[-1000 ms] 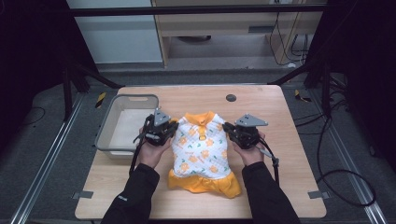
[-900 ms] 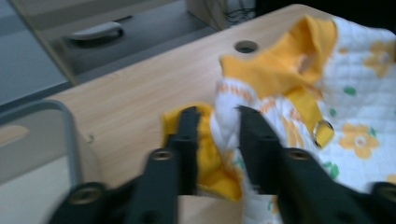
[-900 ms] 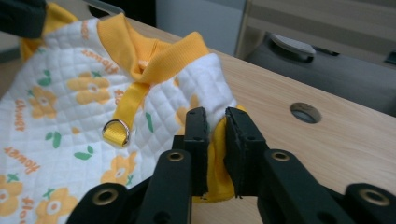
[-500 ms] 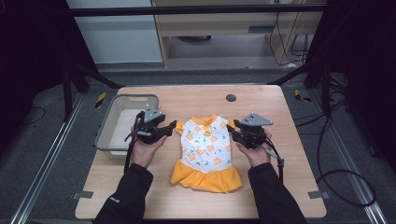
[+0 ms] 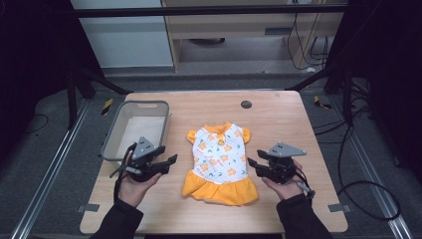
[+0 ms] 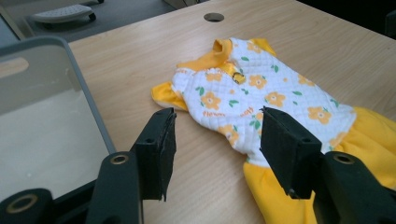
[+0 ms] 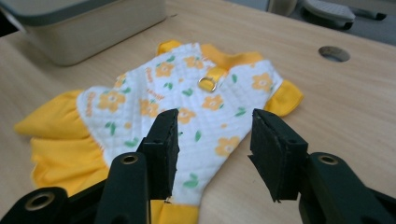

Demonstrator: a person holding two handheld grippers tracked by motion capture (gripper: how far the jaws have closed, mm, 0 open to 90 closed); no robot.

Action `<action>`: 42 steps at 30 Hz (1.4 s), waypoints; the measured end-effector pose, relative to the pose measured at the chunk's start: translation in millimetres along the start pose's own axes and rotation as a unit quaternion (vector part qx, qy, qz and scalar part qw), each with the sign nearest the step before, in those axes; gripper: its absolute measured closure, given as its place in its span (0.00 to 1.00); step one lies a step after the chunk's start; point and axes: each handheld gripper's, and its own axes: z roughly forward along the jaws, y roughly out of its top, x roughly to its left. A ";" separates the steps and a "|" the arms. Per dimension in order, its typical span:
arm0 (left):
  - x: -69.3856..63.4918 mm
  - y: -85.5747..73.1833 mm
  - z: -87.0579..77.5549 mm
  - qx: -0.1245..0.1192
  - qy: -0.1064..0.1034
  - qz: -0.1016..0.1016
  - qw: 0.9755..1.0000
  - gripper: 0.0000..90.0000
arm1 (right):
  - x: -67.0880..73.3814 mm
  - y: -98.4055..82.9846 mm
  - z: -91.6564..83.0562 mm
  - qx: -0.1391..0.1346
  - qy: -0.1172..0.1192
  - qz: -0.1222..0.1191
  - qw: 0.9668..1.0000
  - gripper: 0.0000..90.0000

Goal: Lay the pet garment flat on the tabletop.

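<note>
Where the table [image 5: 278,119] meets its left edge, we see a grey bin [image 5: 115,138] whose near wall is partly covered by the left gripper [image 5: 166,163], so its front rim is hard to follow in the high view; in the left gripper view the bin is cut off by the frame and we cannot make out anything lying in it. Our left gripper sits in the left hand [image 5: 133,185] beside the bin, its jaws spread, having just been opening, with nothing between them and apart from the cloth. At the middle of the table the small dress [image 5: 219,162] lies flat, white with orange flowers on top and an orange skirt toward us; its collar points away, and a little metal ring [image 7: 207,84] shows on its back. To the right, well clear of the skirt's edge, our right gripper [image 5: 254,164] rests in the right hand [image 5: 284,185], jaws likewise parted and just been opening, holding nothing. Past it, a round hole [image 5: 246,104] marks the far tabletop.
</note>
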 end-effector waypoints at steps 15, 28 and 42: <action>-18.2 -53.8 21.7 0.060 -0.028 -0.001 0.998 0.55 | 12.1 -53.8 -8.1 0.058 0.039 0.014 0.997 0.58; -34.8 -60.1 45.2 0.098 -0.061 0.008 0.993 0.66 | 21.2 -71.3 5.4 0.098 0.051 0.013 0.994 0.62; -34.6 -70.6 65.0 0.145 -0.067 0.008 0.987 0.89 | 27.8 -76.6 16.4 0.137 0.031 -0.020 0.990 0.83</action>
